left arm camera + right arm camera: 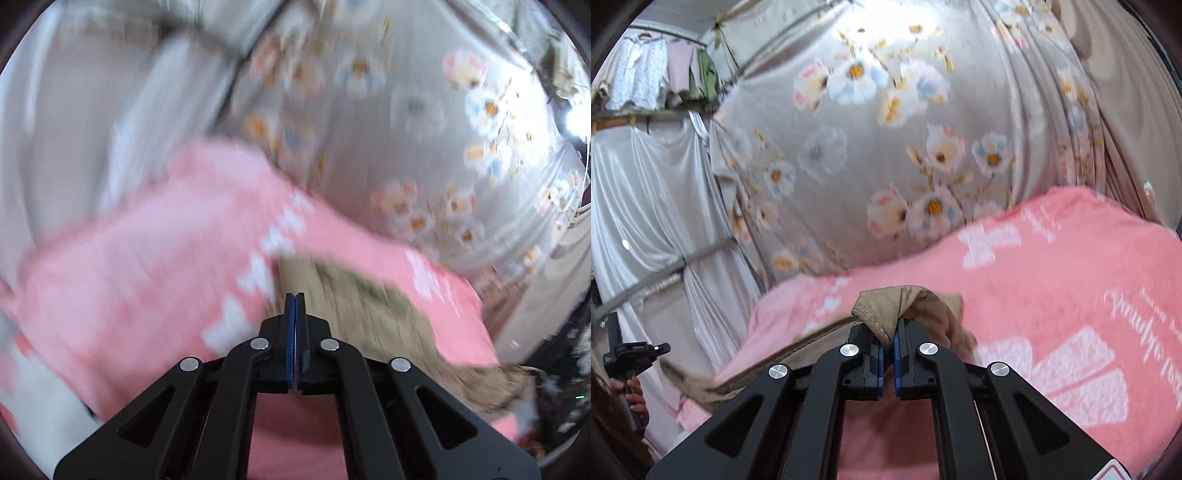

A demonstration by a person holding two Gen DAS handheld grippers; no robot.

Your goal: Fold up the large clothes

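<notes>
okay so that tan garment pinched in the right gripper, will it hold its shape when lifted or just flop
Likely flops: the tan garment already bunches and droops over the right gripper. Probably light, since a small pinch holds it. It may drag on the fuzzy pink blanket.

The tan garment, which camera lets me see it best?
The right wrist view. There the tan garment is fairly sharp, its hemmed edge bunched and pinched in the right hand-held gripper above the pink blanket. The left wrist view shows it only as a blurred tan patch.
</notes>
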